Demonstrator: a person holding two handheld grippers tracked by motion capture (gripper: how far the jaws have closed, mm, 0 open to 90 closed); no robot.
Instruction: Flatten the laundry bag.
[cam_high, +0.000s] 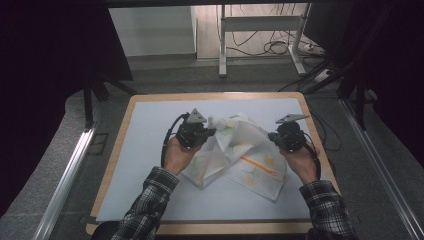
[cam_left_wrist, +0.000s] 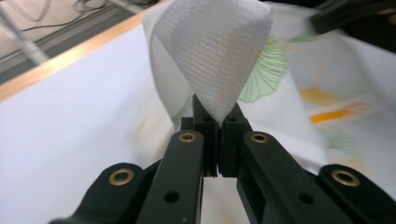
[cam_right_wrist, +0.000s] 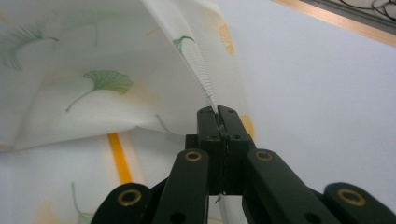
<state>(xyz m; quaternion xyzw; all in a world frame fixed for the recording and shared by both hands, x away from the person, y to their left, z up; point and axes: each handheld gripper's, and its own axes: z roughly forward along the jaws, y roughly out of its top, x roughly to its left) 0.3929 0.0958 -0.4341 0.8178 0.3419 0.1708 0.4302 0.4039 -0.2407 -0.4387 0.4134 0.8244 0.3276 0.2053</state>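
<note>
Left grip: my left gripper (cam_left_wrist: 217, 122) is clamped on a corner of the cloth (cam_high: 240, 155), and the mesh weave fans up from the jaws toward the top centre of the left gripper view.
Right grip: my right gripper (cam_right_wrist: 218, 114) is pinched tight on the cloth's hemmed edge, so the fabric lifts off to the upper left of the right gripper view.
Cloth: white with green leaves and orange stripes, rumpled in the middle of the high view, strung between my two grippers.
Why: two separate holds let me, I reckon, spread it flat.
Table (cam_high: 150, 150): pale board with a wooden rim; the cloth's lower part rests on it, toward bottom centre.
</note>
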